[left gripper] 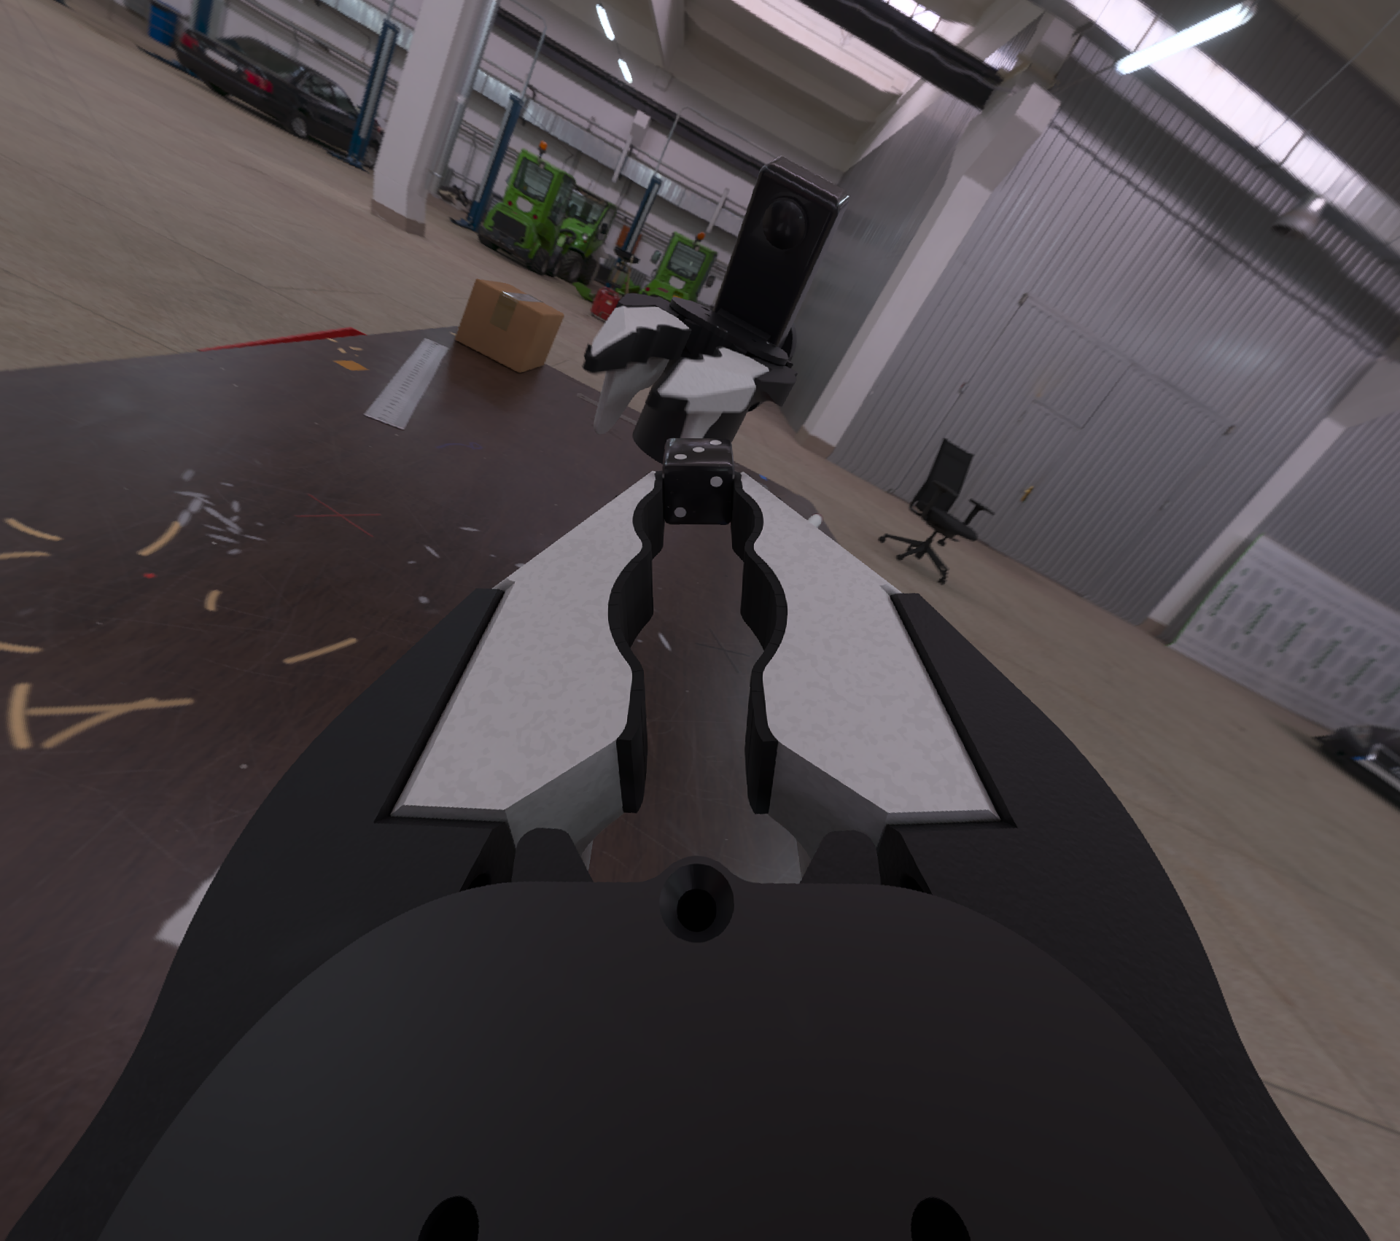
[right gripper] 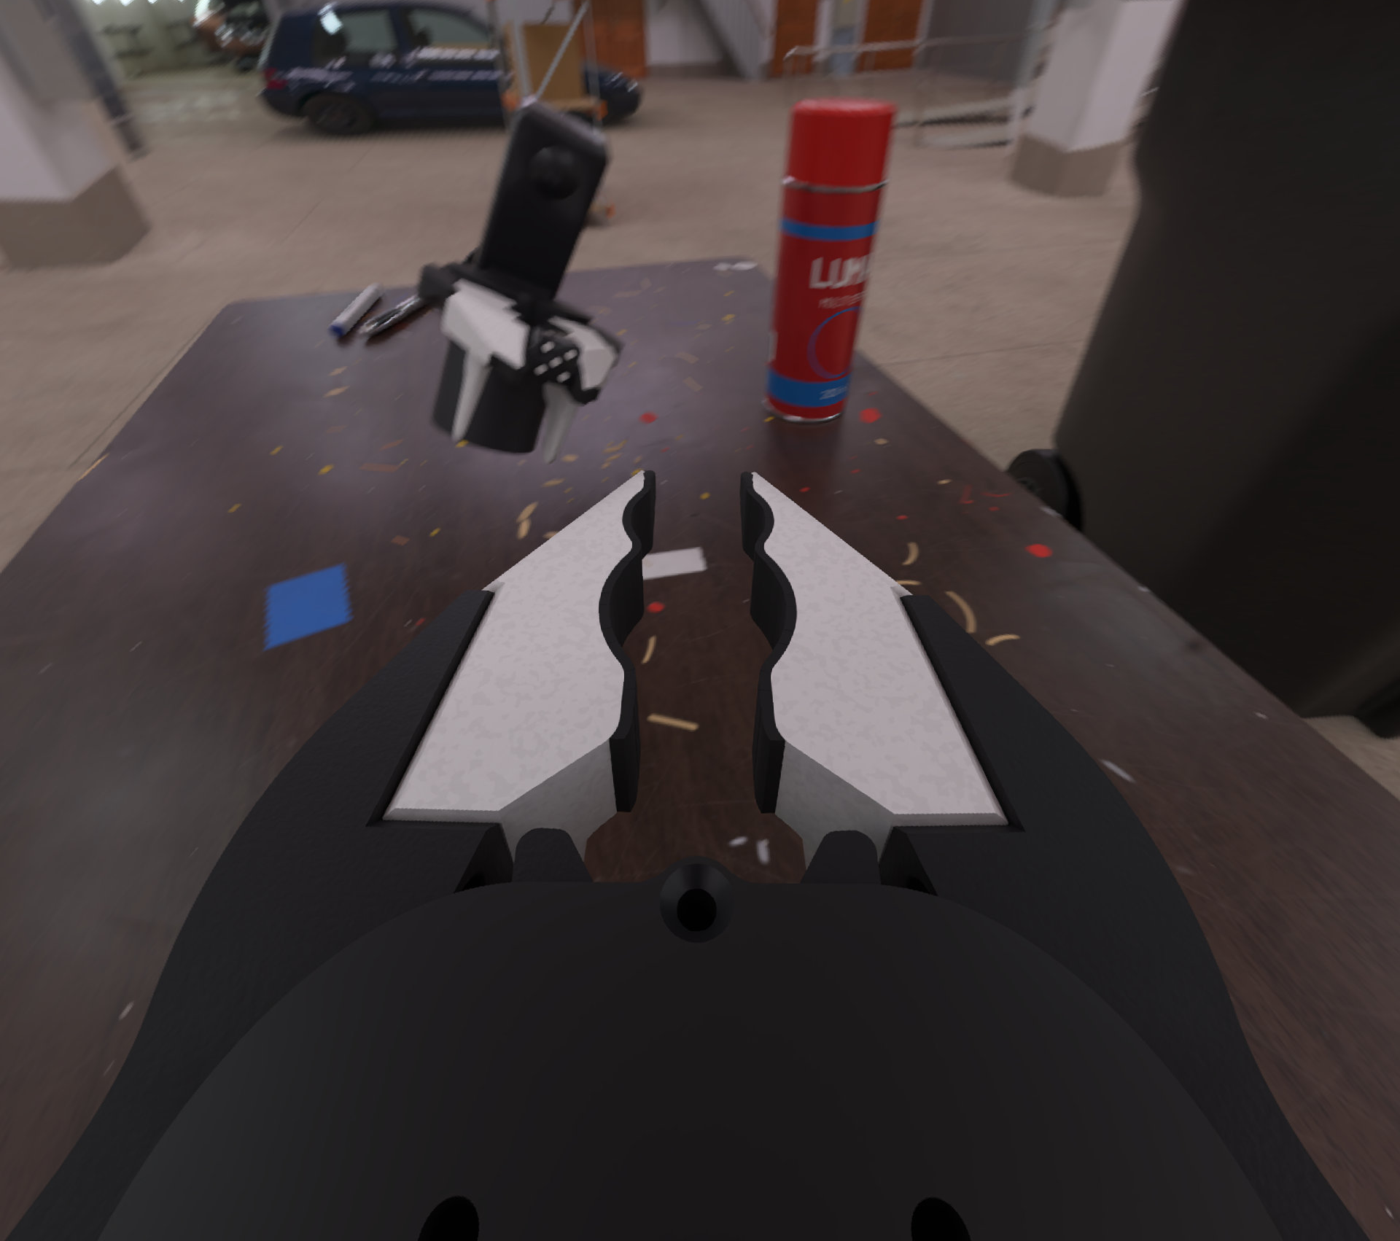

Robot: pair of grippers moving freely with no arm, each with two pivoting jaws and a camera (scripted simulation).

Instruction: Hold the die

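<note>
A black die with white pips [left gripper: 697, 483] is pinched between the fingertips of my left gripper [left gripper: 697, 500], held above the dark table [left gripper: 227, 523]. In the right wrist view the left gripper [right gripper: 564, 371] hangs over the table's middle with the die [right gripper: 557, 360] between its fingers. My right gripper [right gripper: 697, 492] is open and empty, its fingertips parted over the table, short of the left gripper. In the left wrist view the right gripper [left gripper: 674, 371] faces me just beyond the die.
A red spray can [right gripper: 822, 265] stands on the table at the right. A marker and a pen [right gripper: 371, 311] lie at the far left edge. A cardboard box [left gripper: 509, 326] and a steel ruler [left gripper: 405, 383] lie at the far end. A dark wheeled bin [right gripper: 1250, 295] stands beside the table.
</note>
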